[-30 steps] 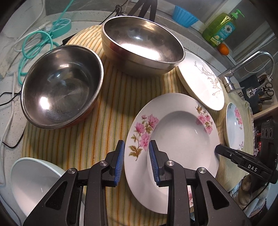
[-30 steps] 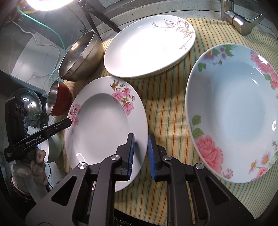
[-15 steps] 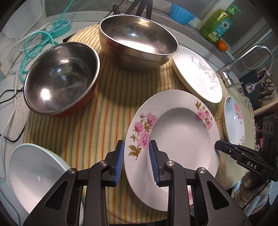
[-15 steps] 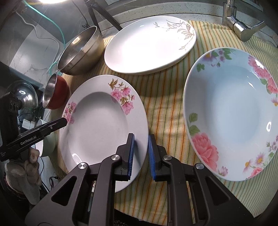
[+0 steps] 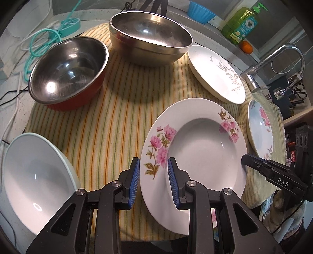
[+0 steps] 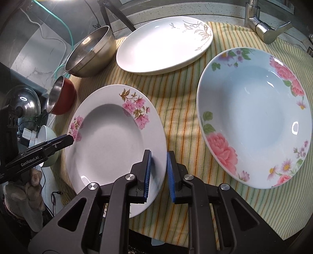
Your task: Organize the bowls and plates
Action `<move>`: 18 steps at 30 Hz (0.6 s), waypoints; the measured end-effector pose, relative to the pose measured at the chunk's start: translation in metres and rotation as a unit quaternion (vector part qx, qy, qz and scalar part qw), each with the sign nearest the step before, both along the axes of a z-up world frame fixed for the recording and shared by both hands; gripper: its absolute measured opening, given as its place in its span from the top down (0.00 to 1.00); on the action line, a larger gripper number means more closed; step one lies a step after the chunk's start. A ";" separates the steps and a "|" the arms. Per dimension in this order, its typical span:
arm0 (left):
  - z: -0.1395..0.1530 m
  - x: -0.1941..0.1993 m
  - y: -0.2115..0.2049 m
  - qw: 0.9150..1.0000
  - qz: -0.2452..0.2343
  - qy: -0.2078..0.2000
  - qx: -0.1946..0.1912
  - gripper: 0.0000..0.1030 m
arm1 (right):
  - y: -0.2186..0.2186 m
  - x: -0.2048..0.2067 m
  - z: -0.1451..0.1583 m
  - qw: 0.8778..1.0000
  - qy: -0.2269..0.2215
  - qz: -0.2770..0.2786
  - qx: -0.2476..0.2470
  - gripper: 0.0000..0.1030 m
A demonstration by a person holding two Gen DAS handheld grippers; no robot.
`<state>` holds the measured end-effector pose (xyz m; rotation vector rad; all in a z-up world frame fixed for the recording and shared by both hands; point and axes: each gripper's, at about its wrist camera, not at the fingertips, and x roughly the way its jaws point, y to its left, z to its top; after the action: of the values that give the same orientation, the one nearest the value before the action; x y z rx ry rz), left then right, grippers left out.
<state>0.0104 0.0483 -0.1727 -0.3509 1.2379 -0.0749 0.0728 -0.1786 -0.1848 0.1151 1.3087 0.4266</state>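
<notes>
A white deep plate with pink flowers point(image 5: 203, 144) point(image 6: 111, 136) is tilted above the striped cloth. My left gripper point(image 5: 153, 179) straddles its left rim with a gap to the pads. My right gripper point(image 6: 158, 172) straddles its right rim the same way and shows in the left wrist view point(image 5: 273, 173). A pale blue floral plate point(image 6: 254, 115) lies to the right. A white plate with a tan branch point(image 6: 166, 43) lies behind. A big steel bowl point(image 5: 150, 37), a red-sided steel bowl point(image 5: 68, 68) and a white bowl point(image 5: 33, 168) sit to the left.
The yellow striped cloth point(image 5: 109, 125) covers the counter. A faucet point(image 5: 273, 64) stands at the right, with a green soap bottle point(image 5: 244, 23) and a blue cup point(image 5: 201, 11) behind. Teal and white cables point(image 5: 39, 45) lie at the far left. A pot lid point(image 6: 21, 99) sits beside the counter.
Both grippers have drawn back toward the near edge and risen. The flowered plate now tilts off the cloth between them. The bowls look farther away.
</notes>
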 end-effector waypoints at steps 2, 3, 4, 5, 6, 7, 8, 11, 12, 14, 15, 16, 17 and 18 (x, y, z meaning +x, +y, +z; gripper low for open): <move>0.000 -0.002 -0.001 1.000 -0.003 0.000 0.001 0.74 | 0.000 -0.002 0.000 1.000 0.000 0.000 -0.002 0.84; 0.001 -0.003 -0.001 1.000 -0.003 0.000 0.001 0.74 | -0.001 -0.003 0.000 1.000 0.001 0.000 -0.002 0.84; 0.000 -0.004 -0.001 1.000 -0.004 0.000 0.000 0.74 | -0.003 -0.004 0.000 1.000 0.002 -0.001 -0.002 0.84; 0.001 -0.004 -0.001 1.000 -0.003 0.000 0.000 0.74 | -0.003 -0.005 0.000 1.000 0.002 -0.002 -0.002 0.84; 0.001 -0.005 -0.002 1.000 -0.004 0.000 0.000 0.74 | -0.004 -0.006 0.000 1.000 0.002 -0.002 -0.001 0.84; 0.001 -0.006 -0.002 1.000 -0.004 0.000 0.000 0.74 | -0.004 -0.007 0.000 1.000 0.002 -0.002 -0.002 0.84; 0.001 -0.006 -0.003 1.000 -0.004 0.000 -0.001 0.74 | -0.005 -0.007 0.000 1.000 0.003 -0.003 -0.001 0.84; 0.001 -0.008 -0.004 1.000 -0.005 -0.001 -0.001 0.74 | -0.004 -0.008 0.000 1.000 0.003 -0.004 -0.002 0.84; 0.002 -0.008 -0.004 1.000 -0.005 -0.001 -0.001 0.74 | -0.005 -0.008 -0.001 1.000 0.003 -0.005 -0.002 0.84; 0.002 -0.009 -0.006 1.000 -0.006 -0.001 -0.002 0.74 | -0.006 -0.009 -0.001 1.000 0.003 -0.006 -0.002 0.84; 0.002 -0.010 -0.007 1.000 -0.007 0.000 -0.003 0.74 | -0.007 -0.009 -0.001 1.000 0.004 -0.007 -0.002 0.84; 0.002 -0.010 -0.009 1.000 -0.008 0.000 -0.002 0.74 | -0.009 -0.010 -0.001 1.000 0.004 -0.007 -0.003 0.84; 0.002 -0.010 -0.011 1.000 -0.009 0.000 -0.002 0.74 | -0.010 -0.010 -0.001 1.000 0.004 -0.009 -0.003 0.84; 0.002 -0.010 -0.012 1.000 -0.011 0.000 -0.002 0.74 | -0.010 -0.010 -0.001 1.000 0.005 -0.010 -0.003 0.84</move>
<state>-0.0001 0.0365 -0.1710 -0.3407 1.2420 -0.0972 0.0627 -0.1890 -0.1860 0.1253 1.3176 0.4049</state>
